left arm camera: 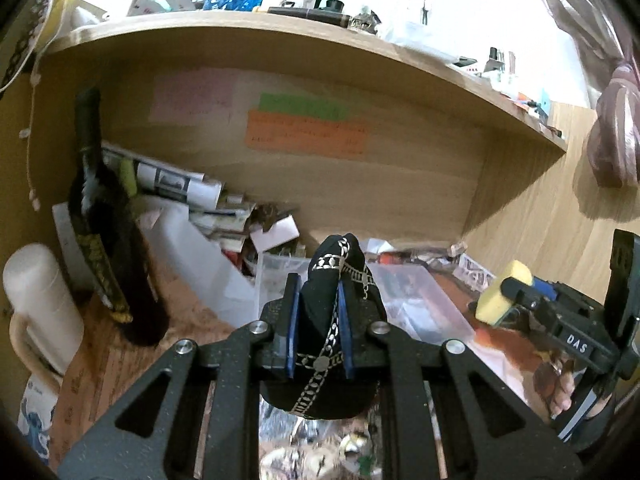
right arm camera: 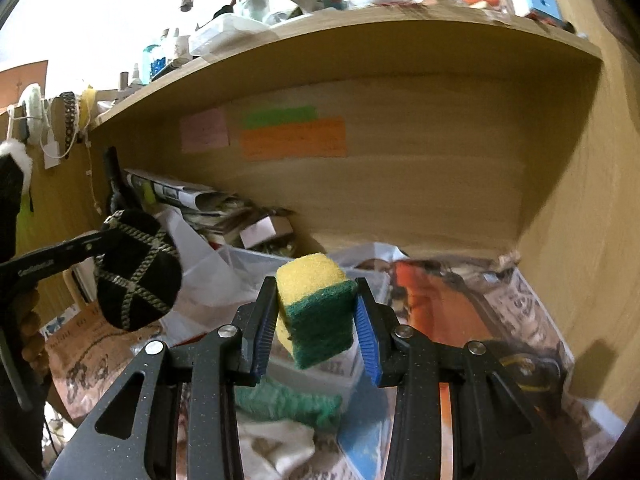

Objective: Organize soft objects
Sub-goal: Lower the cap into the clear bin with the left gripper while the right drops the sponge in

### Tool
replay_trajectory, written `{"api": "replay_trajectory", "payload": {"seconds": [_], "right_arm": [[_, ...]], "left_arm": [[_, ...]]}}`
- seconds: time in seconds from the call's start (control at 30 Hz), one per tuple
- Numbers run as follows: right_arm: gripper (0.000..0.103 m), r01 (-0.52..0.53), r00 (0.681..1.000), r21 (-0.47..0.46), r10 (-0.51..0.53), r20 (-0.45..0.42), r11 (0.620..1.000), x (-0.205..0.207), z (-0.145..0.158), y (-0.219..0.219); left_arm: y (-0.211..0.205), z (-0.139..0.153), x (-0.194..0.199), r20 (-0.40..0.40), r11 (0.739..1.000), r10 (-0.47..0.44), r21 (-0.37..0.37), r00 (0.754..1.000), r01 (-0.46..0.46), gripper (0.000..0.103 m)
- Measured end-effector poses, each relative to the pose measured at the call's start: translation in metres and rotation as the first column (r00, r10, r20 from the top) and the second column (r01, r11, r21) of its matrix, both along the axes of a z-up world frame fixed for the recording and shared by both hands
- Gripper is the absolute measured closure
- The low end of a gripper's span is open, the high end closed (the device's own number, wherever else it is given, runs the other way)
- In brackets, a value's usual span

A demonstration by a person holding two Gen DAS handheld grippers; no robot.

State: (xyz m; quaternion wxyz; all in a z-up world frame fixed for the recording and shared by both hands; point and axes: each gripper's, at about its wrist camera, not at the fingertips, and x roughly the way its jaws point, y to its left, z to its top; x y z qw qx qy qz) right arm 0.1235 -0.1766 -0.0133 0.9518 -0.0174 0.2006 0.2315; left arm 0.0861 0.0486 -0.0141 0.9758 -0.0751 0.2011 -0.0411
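My left gripper (left arm camera: pixel 318 298) is shut on a black cloth pouch with silver chain trim (left arm camera: pixel 336 280), held in the air above the cluttered desk. The pouch also shows in the right wrist view (right arm camera: pixel 136 276) at the left. My right gripper (right arm camera: pixel 316 300) is shut on a yellow and green sponge (right arm camera: pixel 316 308), held above a clear plastic box. In the left wrist view the sponge (left arm camera: pixel 502 292) and the right gripper (left arm camera: pixel 520 300) are at the right, level with the pouch.
A dark bottle (left arm camera: pixel 108 240) and a white cylinder (left arm camera: pixel 40 304) stand at the left. A clear plastic box (left arm camera: pixel 416 304) lies under the grippers. Papers (left arm camera: pixel 180 188) pile against the wooden back panel (right arm camera: pixel 400 184). A green cloth (right arm camera: pixel 288 404) lies below. A shelf (left arm camera: pixel 280 28) hangs overhead.
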Motion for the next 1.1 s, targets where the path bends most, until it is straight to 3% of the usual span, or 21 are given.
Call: {"api": "replay_trajectory", "payload": {"seconds": [0.23, 0.53, 0.77, 0.97, 1.03, 1.1], "right_arm": [[0.069, -0.030, 0.999, -0.040, 0.029, -0.021, 0.999, 0.027, -0.001, 0.020], [0.069, -0.051, 0.992, -0.167, 0.030, -0.124, 0.985, 0.066, -0.025, 0.041], [0.069, -0.086, 0.970, -0.232, 0.029, -0.240, 0.969, 0.087, -0.049, 0.050], [0.069, -0.124, 0.959, -0.270, 0.045, -0.281, 0.955, 0.096, -0.062, 0.062], [0.065, -0.130, 0.957, -0.270, 0.049, -0.287, 0.954, 0.097, -0.064, 0.065], [0.047, -0.130, 0.957, -0.263, 0.052, -0.285, 0.956, 0.098, -0.064, 0.065]], "left_arm": [[-0.007, 0.004, 0.037, -0.009, 1.000, 0.008, 0.024, 1.000, -0.008, 0.086], [-0.013, -0.026, 0.093, -0.138, 1.000, -0.006, 0.029, 0.990, 0.011, 0.086], [-0.015, -0.059, 0.127, -0.268, 0.999, -0.043, 0.019, 0.963, 0.050, 0.086], [-0.014, -0.075, 0.138, -0.333, 0.998, -0.050, 0.007, 0.941, 0.055, 0.086], [-0.014, -0.075, 0.137, -0.330, 0.999, -0.043, 0.011, 0.943, 0.049, 0.085], [-0.015, -0.073, 0.134, -0.325, 0.999, -0.040, 0.018, 0.945, 0.049, 0.079]]}}
